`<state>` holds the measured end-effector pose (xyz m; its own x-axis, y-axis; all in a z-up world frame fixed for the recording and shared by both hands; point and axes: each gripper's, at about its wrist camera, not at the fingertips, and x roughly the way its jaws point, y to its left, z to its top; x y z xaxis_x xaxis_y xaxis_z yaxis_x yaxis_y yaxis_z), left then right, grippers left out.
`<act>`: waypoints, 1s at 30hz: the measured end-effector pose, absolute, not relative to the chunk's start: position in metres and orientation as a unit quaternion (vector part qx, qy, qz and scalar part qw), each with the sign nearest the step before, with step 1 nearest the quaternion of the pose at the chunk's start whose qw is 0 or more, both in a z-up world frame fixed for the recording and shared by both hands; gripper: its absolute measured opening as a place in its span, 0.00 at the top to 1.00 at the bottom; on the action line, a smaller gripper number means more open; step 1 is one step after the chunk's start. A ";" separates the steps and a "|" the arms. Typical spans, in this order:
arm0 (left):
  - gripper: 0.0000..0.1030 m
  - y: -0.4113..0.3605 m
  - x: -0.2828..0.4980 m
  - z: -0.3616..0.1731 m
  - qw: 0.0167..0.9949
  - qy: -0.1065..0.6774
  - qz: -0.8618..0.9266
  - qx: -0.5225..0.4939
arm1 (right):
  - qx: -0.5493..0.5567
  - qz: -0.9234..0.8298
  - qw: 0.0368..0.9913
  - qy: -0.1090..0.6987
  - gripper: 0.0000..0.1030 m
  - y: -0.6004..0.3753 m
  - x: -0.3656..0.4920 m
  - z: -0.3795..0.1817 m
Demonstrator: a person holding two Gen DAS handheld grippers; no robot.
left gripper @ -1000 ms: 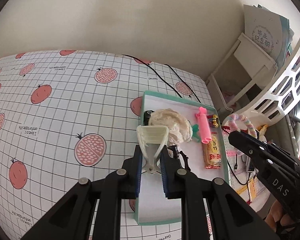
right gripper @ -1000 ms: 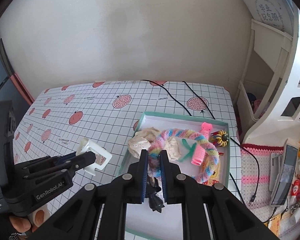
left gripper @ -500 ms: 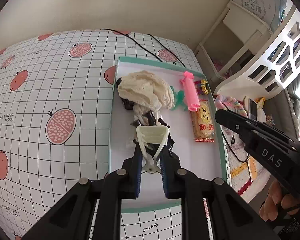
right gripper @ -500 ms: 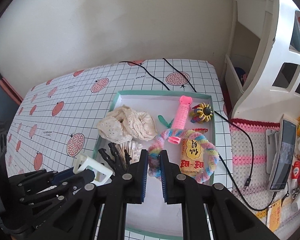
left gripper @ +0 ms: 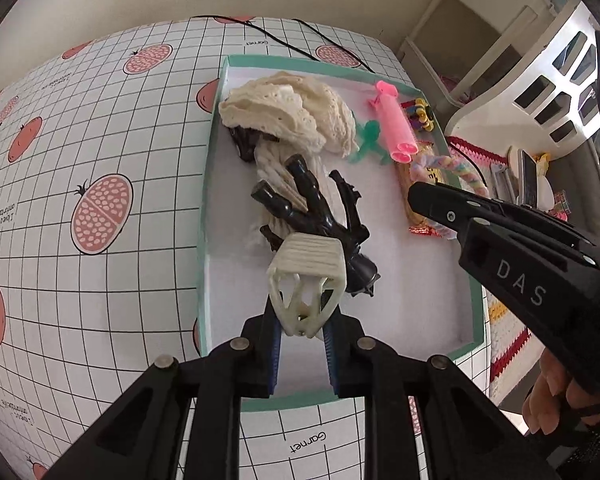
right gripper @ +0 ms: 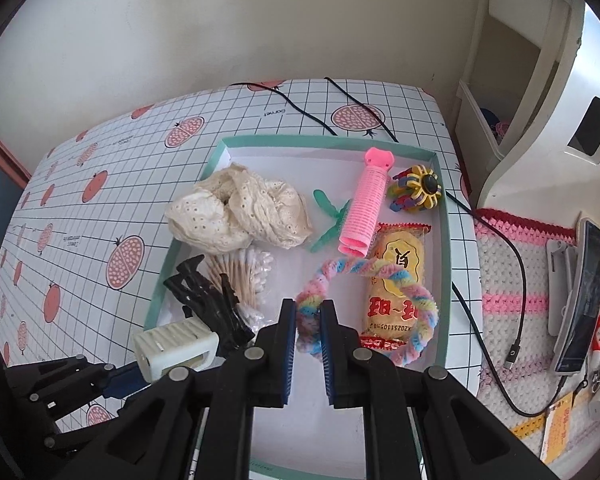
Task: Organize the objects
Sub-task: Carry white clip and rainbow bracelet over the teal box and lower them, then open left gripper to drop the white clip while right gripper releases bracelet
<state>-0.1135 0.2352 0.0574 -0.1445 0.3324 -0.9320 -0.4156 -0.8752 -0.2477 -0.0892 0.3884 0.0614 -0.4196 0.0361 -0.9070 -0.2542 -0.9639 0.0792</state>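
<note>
A teal-rimmed white tray (right gripper: pixel 443 240) (left gripper: pixel 203 216) sits on the pomegranate-print mat. My left gripper (left gripper: pixel 300 330) is shut on a cream hair claw clip (left gripper: pixel 306 280) (right gripper: pixel 176 344), low over the tray's near left part, beside a black claw clip (left gripper: pixel 320 220) (right gripper: pixel 208 300). My right gripper (right gripper: pixel 307 320) is shut on a rainbow twisted fuzzy loop (right gripper: pixel 364 276), which lies draped over a snack packet (right gripper: pixel 396 280); the loop also shows in the left wrist view (left gripper: pixel 448 168).
In the tray lie a cream lace cloth (right gripper: pixel 236 212), cotton swabs (right gripper: pixel 244 272), a pink hair roller (right gripper: pixel 364 208), a green clip (right gripper: pixel 330 220) and a colourful flower toy (right gripper: pixel 418 192). Black cables (right gripper: pixel 300 106) cross the mat. A white shelf (right gripper: pixel 540 100) and phone (right gripper: pixel 584 296) stand right.
Both grippers have come down lower over the tray. The rainbow loop has settled onto the snack packet. The cream clip now sits next to the black clip.
</note>
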 end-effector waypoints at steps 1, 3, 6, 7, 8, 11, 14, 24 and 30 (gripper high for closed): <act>0.81 0.236 -0.113 0.055 0.248 0.035 0.753 -0.609 | -0.534 0.835 0.088 0.101 0.87 0.388 -0.090 0.059; 0.81 0.237 -0.112 0.051 0.246 0.039 0.750 -0.613 | -0.539 0.832 0.088 0.097 0.87 0.386 -0.091 0.055; 0.81 0.239 -0.110 0.046 0.243 0.050 0.748 -0.616 | -0.543 0.830 0.088 0.093 0.87 0.385 -0.091 0.048; 0.81 0.240 -0.110 0.044 0.242 0.051 0.746 -0.618 | -0.546 0.828 0.088 0.093 0.87 0.386 -0.092 0.046; 0.81 0.240 -0.109 0.042 0.242 0.052 0.744 -0.620 | -0.548 0.827 0.089 0.093 0.87 0.386 -0.092 0.044; 0.81 0.241 -0.110 0.039 0.241 0.052 0.740 -0.626 | -0.554 0.823 0.090 0.091 0.87 0.386 -0.093 0.038; 0.81 0.241 -0.110 0.039 0.241 0.056 0.739 -0.626 | -0.559 0.819 0.091 0.091 0.87 0.386 -0.094 0.033; 0.81 0.242 -0.108 0.043 0.248 0.064 0.735 -0.628 | -0.570 0.812 0.094 0.085 0.86 0.384 -0.094 0.025; 0.81 0.239 -0.108 0.047 0.250 0.061 0.735 -0.628 | -0.571 0.812 0.095 0.081 0.83 0.382 -0.094 0.027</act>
<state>-0.1081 0.2392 0.0466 -0.0875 0.2900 -0.9530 -0.4435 -0.8680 -0.2234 -0.0941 0.3820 0.0272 -0.3306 0.0620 -0.9417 -0.2467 -0.9688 0.0228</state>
